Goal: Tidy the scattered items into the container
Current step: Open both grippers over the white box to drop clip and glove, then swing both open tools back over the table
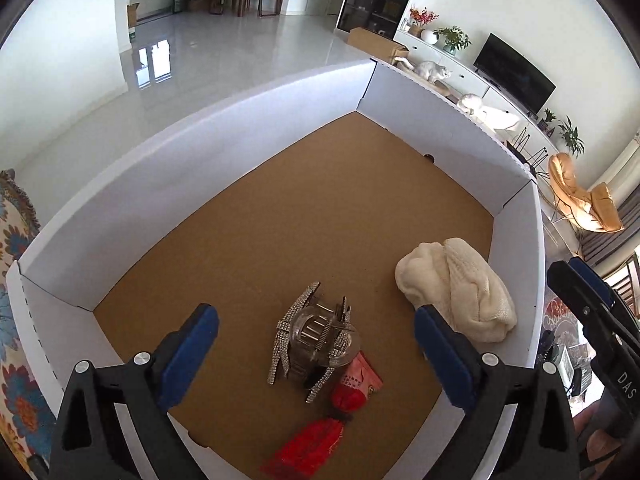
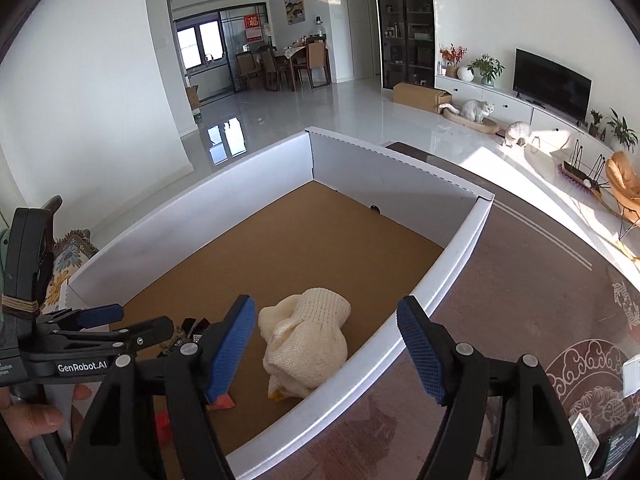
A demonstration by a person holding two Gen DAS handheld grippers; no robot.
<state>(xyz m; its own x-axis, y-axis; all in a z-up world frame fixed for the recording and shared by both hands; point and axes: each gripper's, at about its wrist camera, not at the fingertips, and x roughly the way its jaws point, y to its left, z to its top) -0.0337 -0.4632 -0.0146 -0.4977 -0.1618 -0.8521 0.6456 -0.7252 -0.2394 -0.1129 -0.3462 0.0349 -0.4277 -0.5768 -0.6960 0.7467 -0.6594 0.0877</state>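
Note:
A white cardboard box with a brown floor holds a rhinestone hair claw, a red tasselled charm and a cream knitted item. My left gripper is open and empty, hovering over the hair claw inside the box. My right gripper is open and empty, straddling the box's right wall, with the cream knit just beyond its left finger. The left gripper also shows at the left of the right wrist view.
The box sits on a dark wooden table with a white pattern. Small packets lie at the table's right edge. A patterned cushion is left of the box. Two cats are on the floor far off.

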